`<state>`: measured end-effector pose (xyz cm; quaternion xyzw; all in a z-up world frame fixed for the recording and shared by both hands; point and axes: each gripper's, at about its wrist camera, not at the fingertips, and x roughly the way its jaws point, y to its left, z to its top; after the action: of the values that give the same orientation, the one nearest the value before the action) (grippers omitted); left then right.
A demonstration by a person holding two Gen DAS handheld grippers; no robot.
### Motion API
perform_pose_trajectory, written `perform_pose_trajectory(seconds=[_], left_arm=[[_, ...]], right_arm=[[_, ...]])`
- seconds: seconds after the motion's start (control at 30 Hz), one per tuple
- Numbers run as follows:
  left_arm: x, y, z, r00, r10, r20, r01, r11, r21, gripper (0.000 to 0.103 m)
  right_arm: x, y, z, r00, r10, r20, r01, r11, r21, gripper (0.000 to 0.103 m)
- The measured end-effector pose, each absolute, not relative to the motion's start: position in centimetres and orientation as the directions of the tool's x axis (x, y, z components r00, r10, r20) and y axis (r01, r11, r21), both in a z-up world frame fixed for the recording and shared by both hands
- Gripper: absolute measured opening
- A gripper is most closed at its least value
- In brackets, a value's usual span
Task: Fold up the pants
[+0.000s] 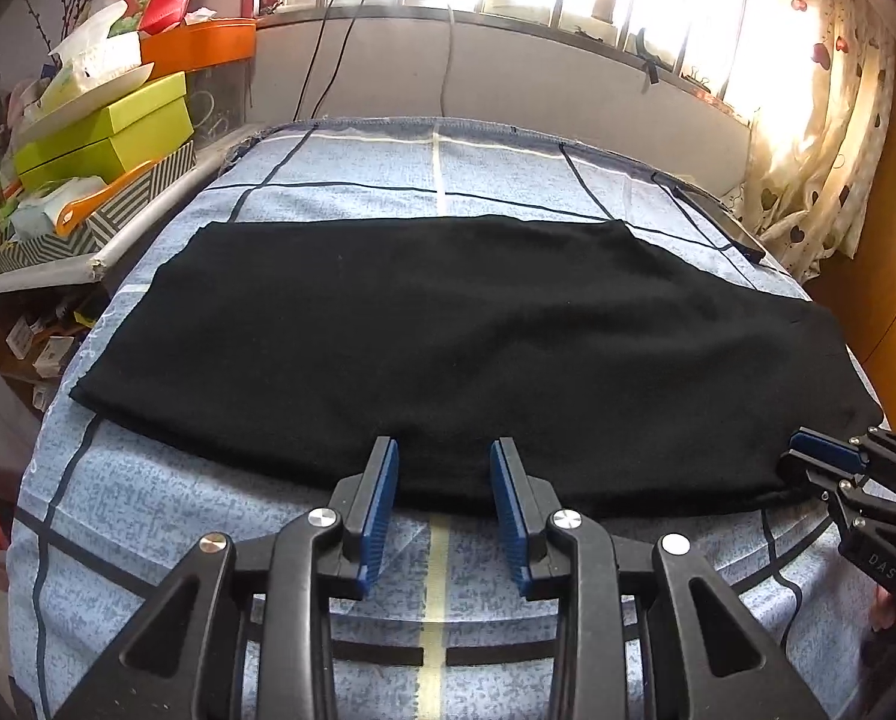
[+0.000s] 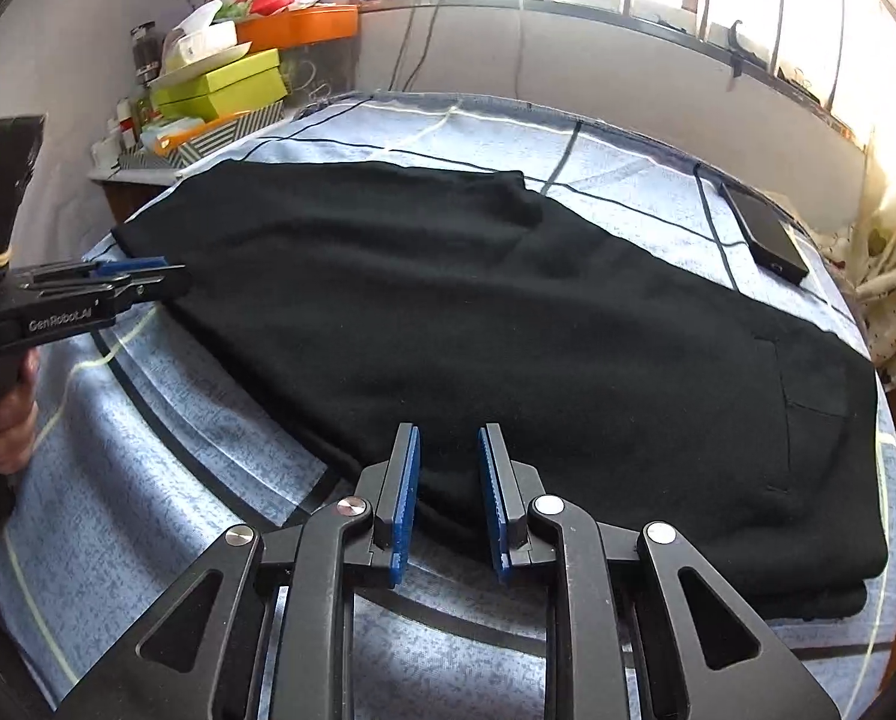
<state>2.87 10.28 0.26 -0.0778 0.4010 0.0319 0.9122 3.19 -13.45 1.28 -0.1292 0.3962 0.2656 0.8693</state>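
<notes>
Black pants point(image 1: 448, 336) lie flat, folded lengthwise, across the blue checked bedsheet point(image 1: 177, 516); they also show in the right wrist view point(image 2: 508, 324), with the waist and a pocket at the right. My left gripper point(image 1: 443, 456) is open, its blue pads straddling the pants' near edge around the middle. My right gripper point(image 2: 448, 441) is open at the near edge, closer to the waist end. The right gripper also shows in the left wrist view point(image 1: 820, 456), and the left gripper in the right wrist view point(image 2: 147, 276).
A black phone point(image 2: 766, 234) with a cable lies on the sheet at the far right. Stacked green boxes point(image 1: 111, 132), an orange bin point(image 1: 201, 42) and clutter fill a shelf at the left. A curtain point(image 1: 820, 138) hangs at the right; a window wall runs behind.
</notes>
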Motion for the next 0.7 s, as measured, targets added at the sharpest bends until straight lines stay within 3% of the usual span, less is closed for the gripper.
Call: perform_pose_trajectory(seconds=[0.5, 0.7], left_arm=[[0.7, 9.2, 1.1, 0.681, 0.043, -0.731, -0.117, 0.992, -0.051, 0.034], [1.0, 12.1, 1.2, 0.678, 0.114, -0.727, -0.215, 0.976, -0.047, 0.035]], right_arm=[[1.6, -17.1, 2.7, 0.608, 0.325, -0.724, -0.455, 0.890, 0.017, 0.021], [2.9, -18.9, 2.1, 0.630, 0.254, -0.734, -0.384, 0.923, -0.010, 0.022]])
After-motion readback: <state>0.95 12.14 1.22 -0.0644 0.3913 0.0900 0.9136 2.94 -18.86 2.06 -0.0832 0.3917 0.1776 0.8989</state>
